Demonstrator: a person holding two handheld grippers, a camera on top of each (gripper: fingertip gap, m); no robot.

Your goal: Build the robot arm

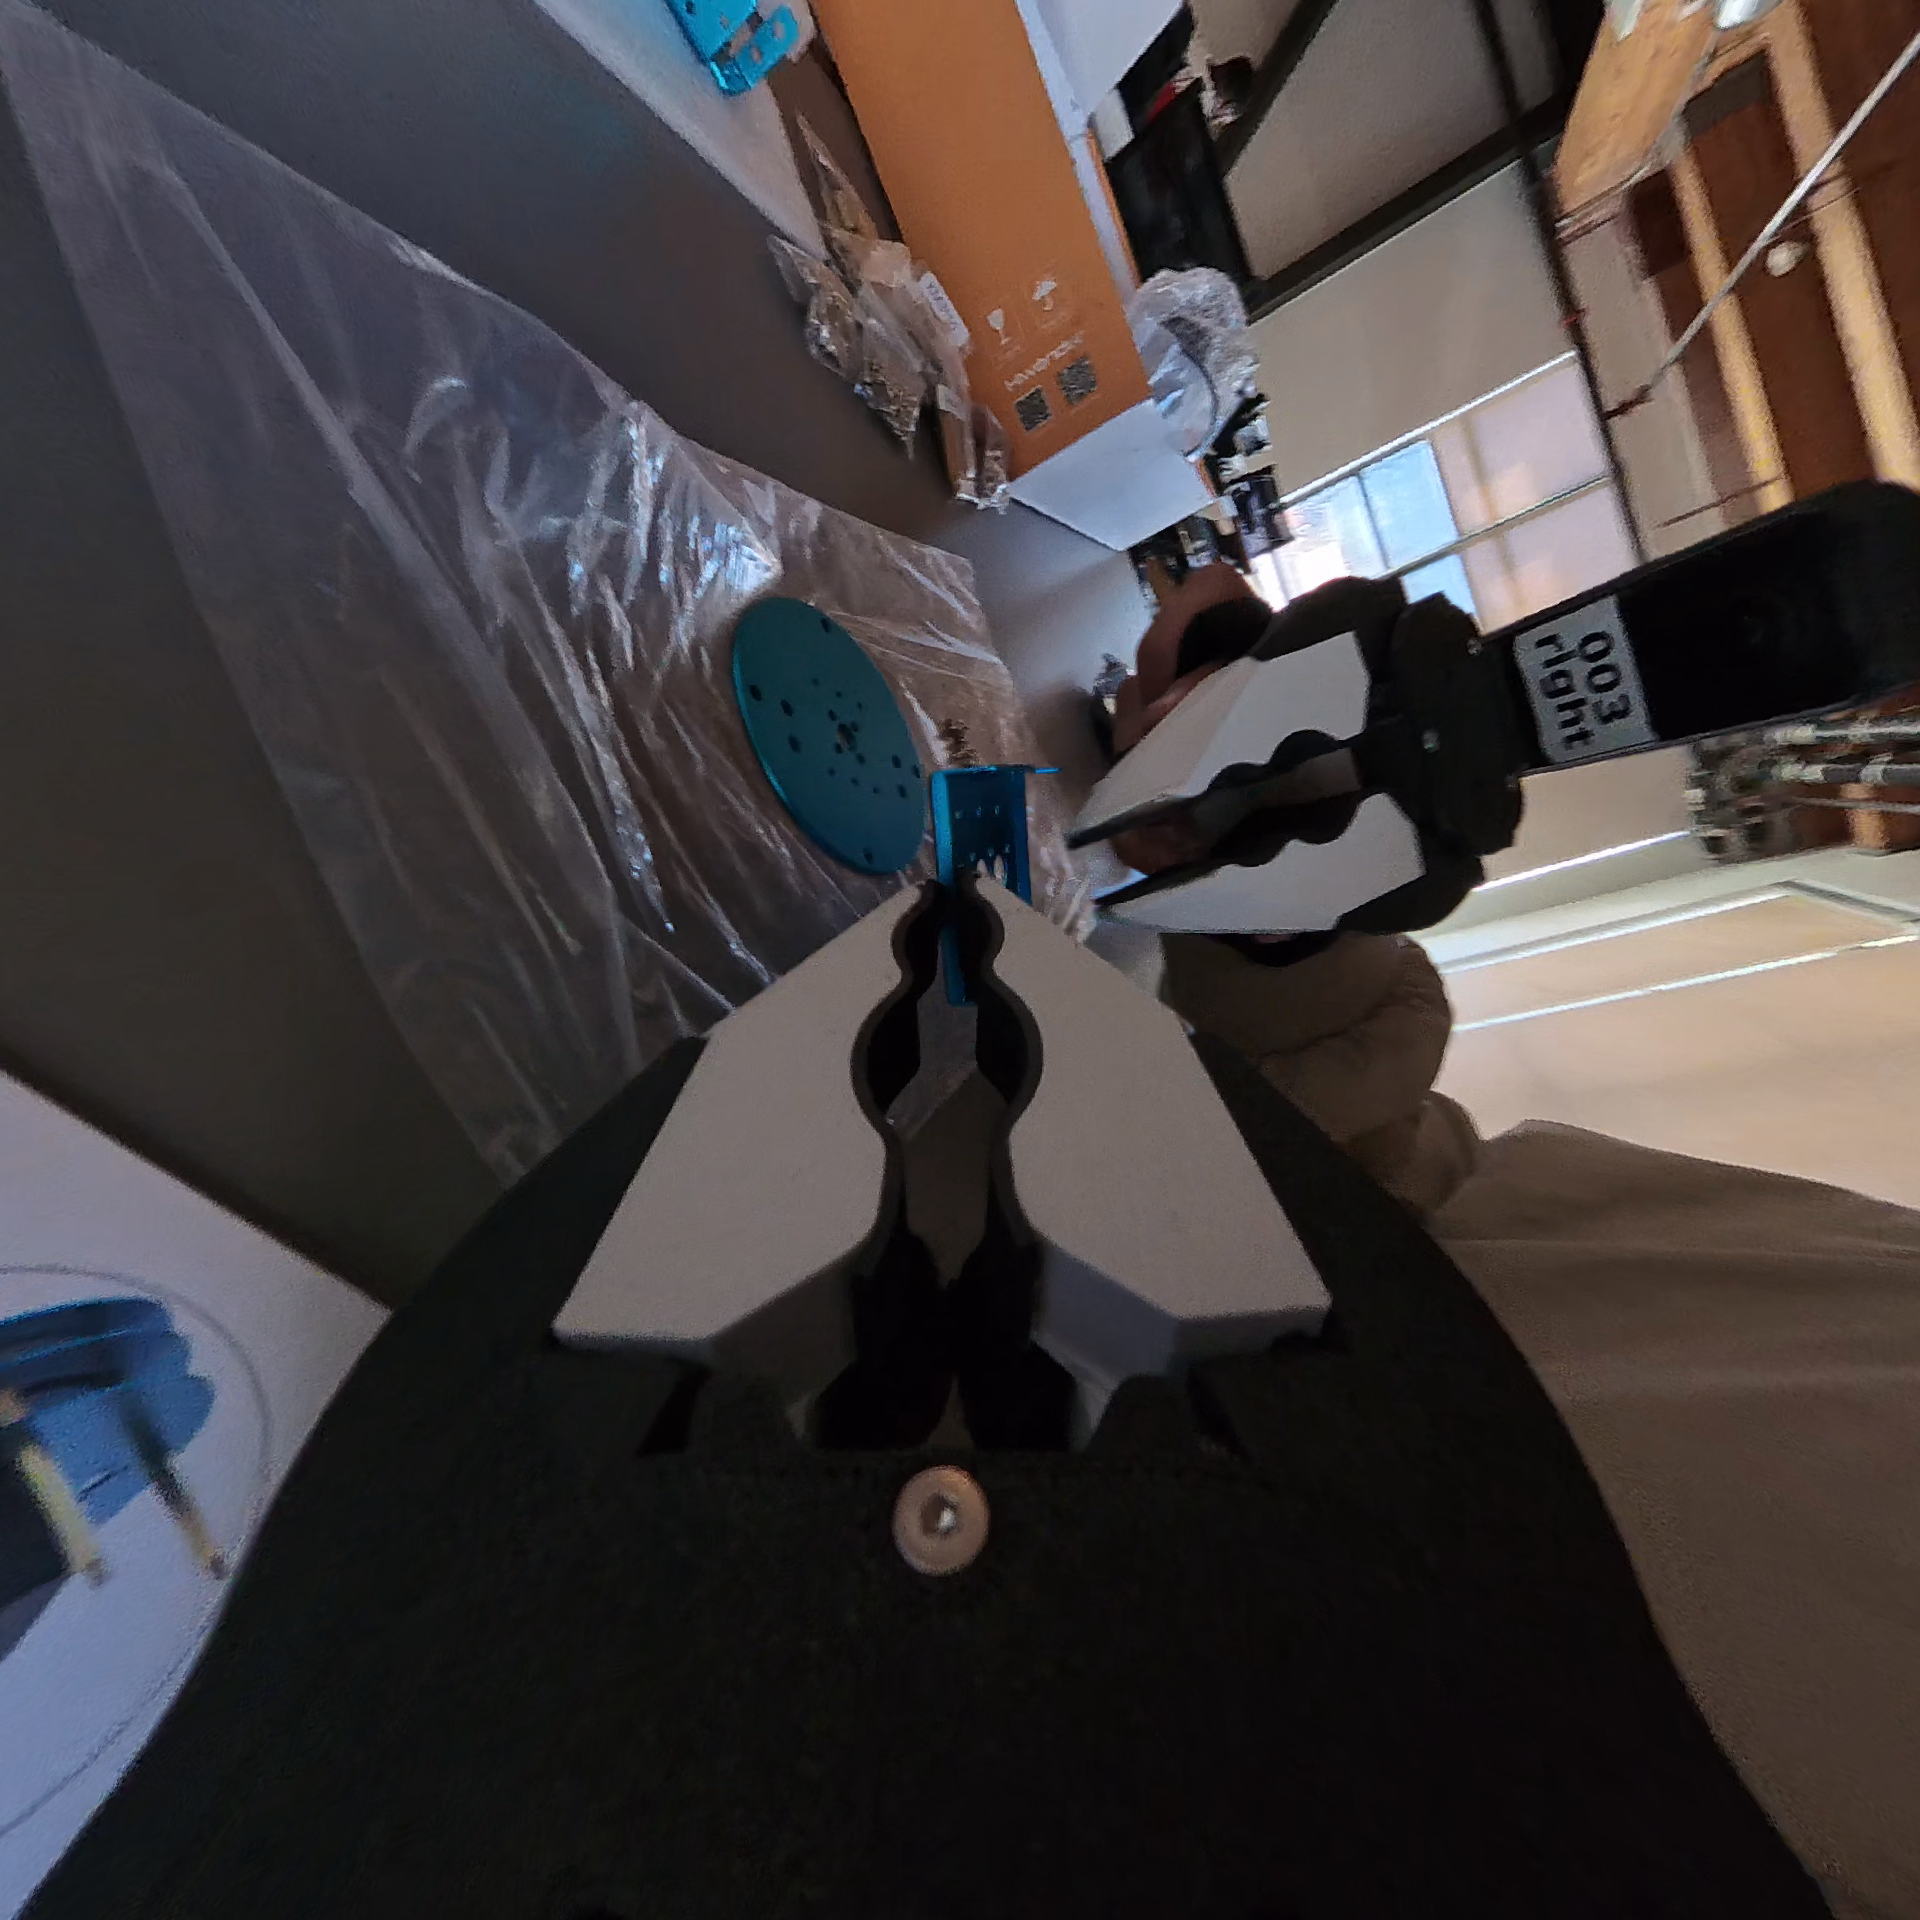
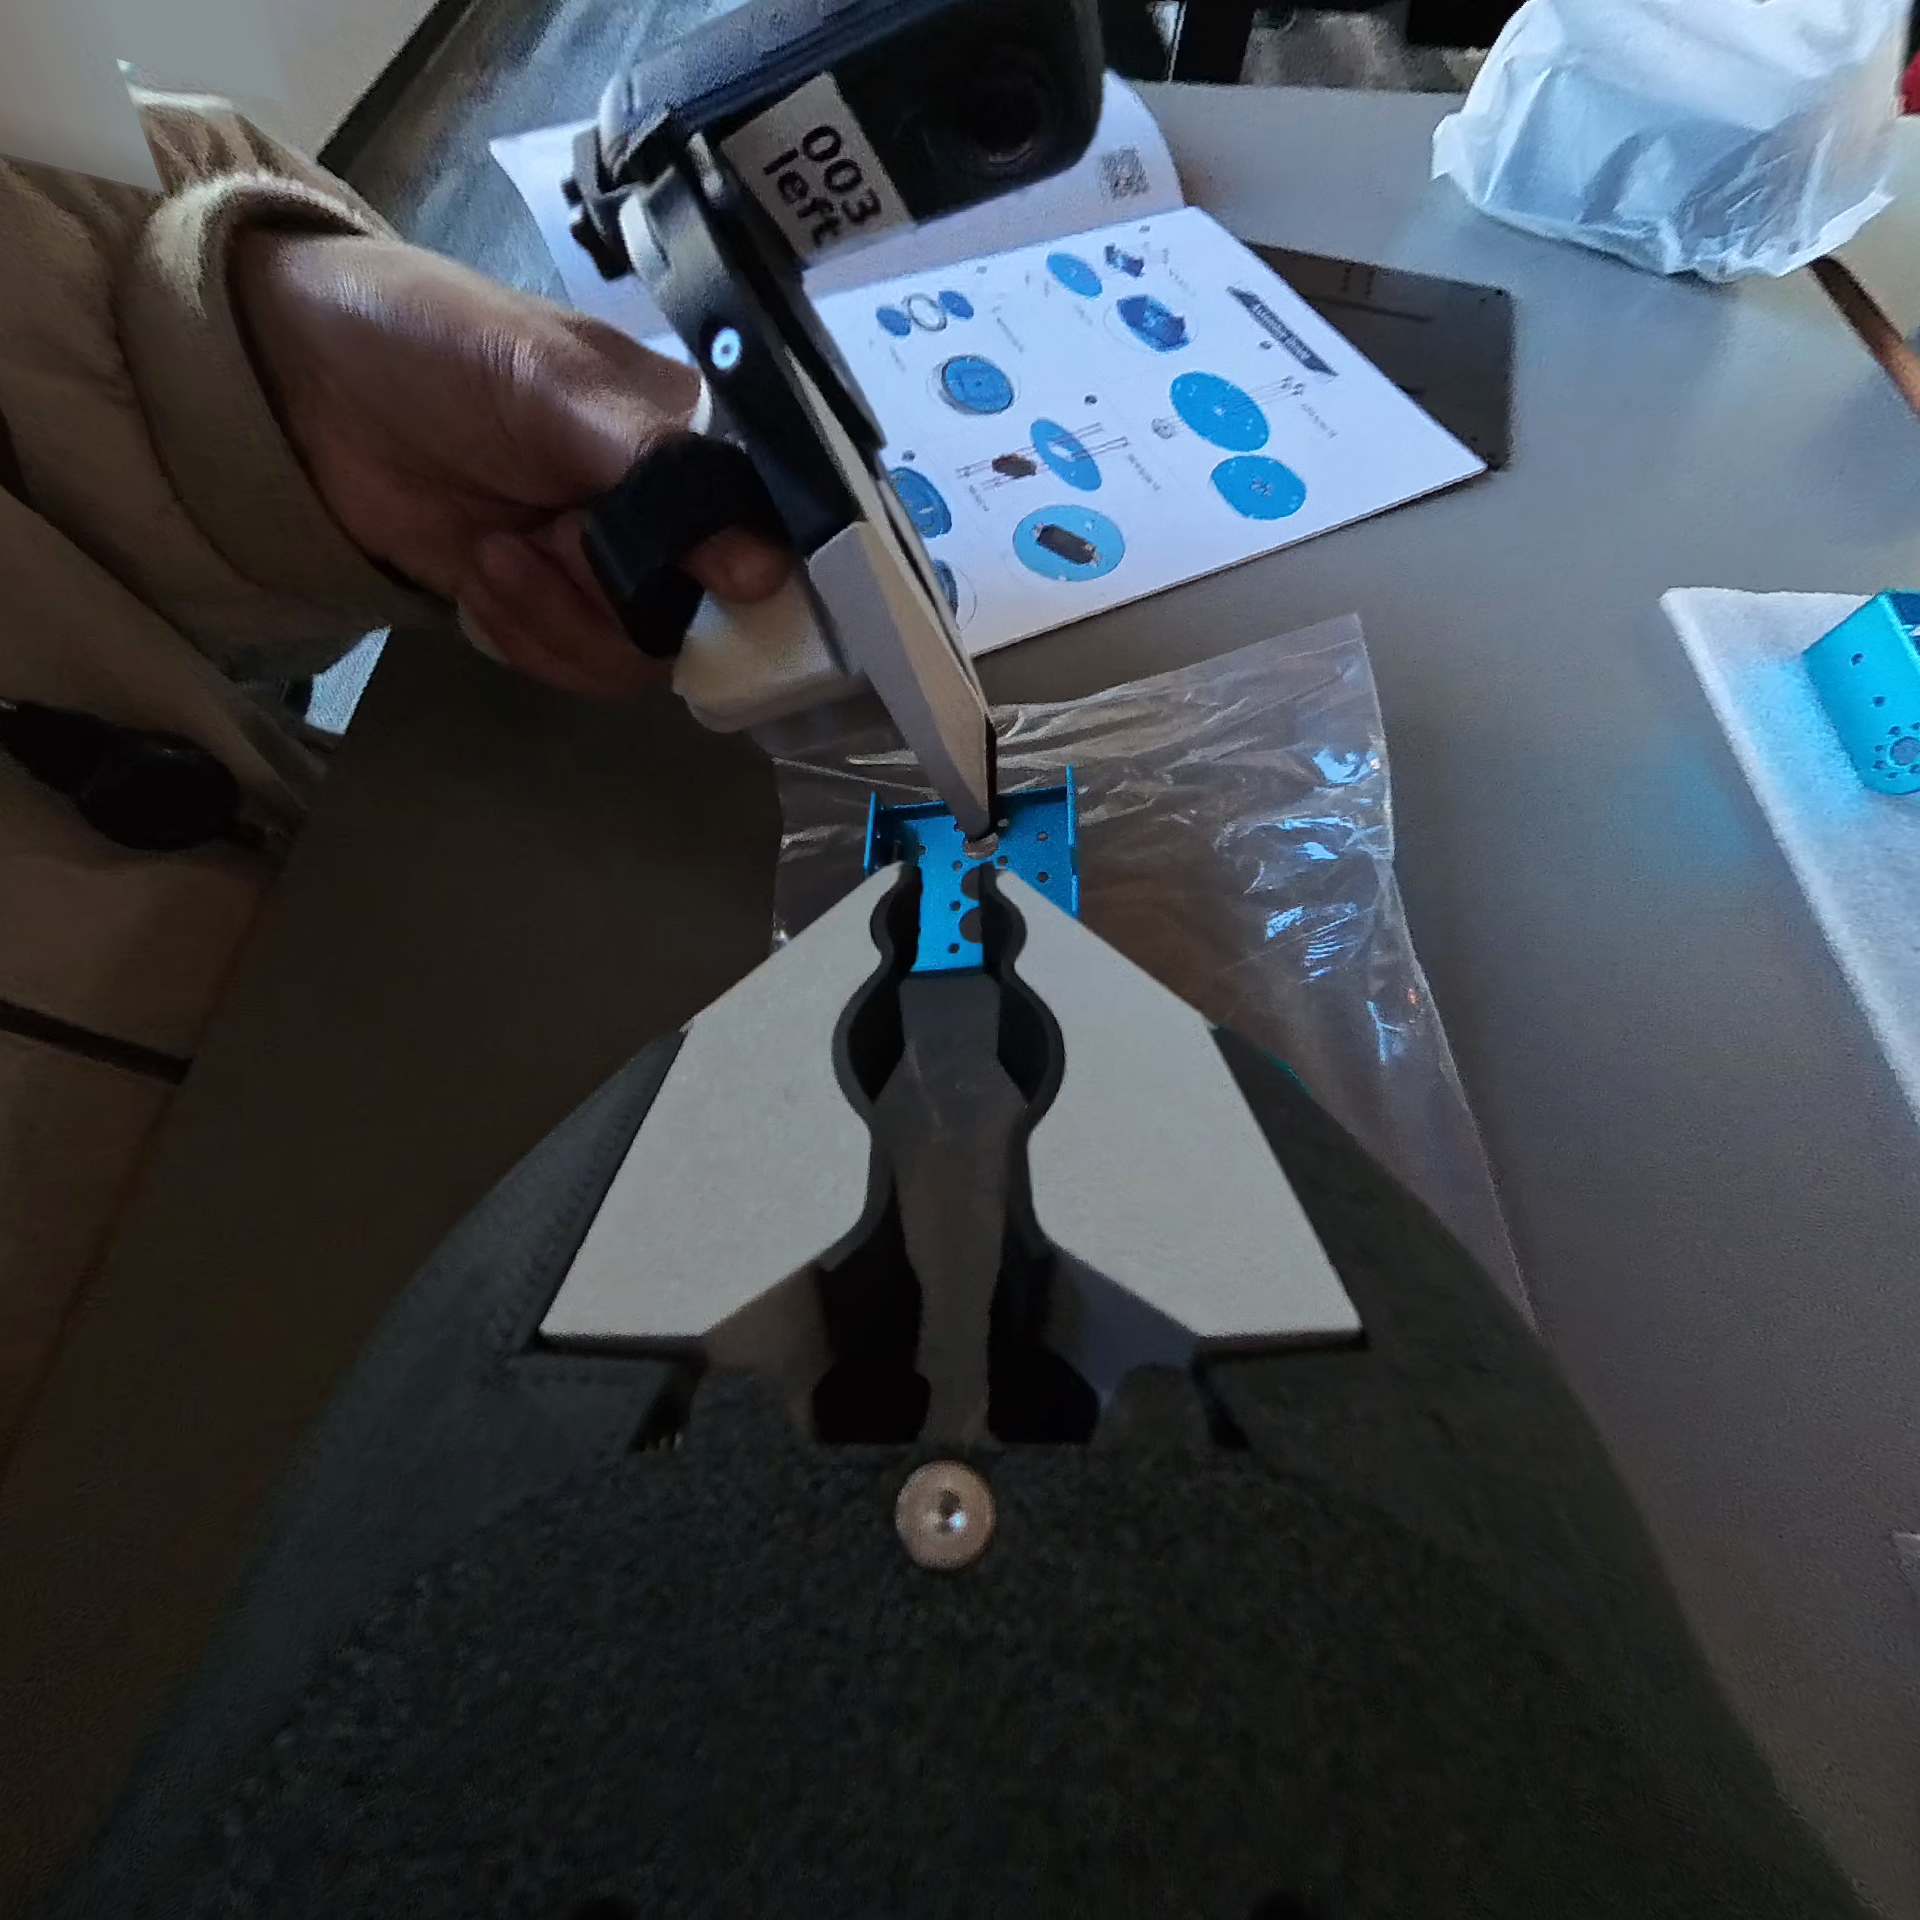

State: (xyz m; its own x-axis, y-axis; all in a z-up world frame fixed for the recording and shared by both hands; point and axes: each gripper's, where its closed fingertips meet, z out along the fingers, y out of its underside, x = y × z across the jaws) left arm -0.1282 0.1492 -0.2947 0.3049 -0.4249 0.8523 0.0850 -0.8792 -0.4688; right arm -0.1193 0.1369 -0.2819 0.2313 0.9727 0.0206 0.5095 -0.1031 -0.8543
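the blue perforated u-shaped bracket (image 1: 975,847) is pinched by its flat web between the tips of the left hand-held gripper (image 1: 954,891), whose jaws are closed down to a thin slit around the metal. in the right wrist view the same bracket (image 2: 940,914) shows its holed face, flanges standing up at either side, held above a clear plastic bag (image 2: 1226,831) on the grey tabletop (image 2: 1621,1039). the left hand-held gripper (image 2: 977,821) comes down from above onto the bracket's upper part, gripped by a person's hand (image 2: 468,468) in a tan sleeve.

the right hand-held gripper (image 2: 948,883) sits just in front of the bracket with its jaws slightly parted and nothing clamped; whether its tips touch the bracket cannot be told. from the left wrist view, the right hand-held gripper (image 1: 1086,868) lies just beside the bracket, a narrow gap between its fingers.

a blue round perforated plate (image 1: 826,732) lies on the plastic, near the bracket. an open instruction sheet (image 2: 1143,416) lies farther back on the tabletop, and another blue bracket (image 2: 1870,707) rests on white foam at the right edge.
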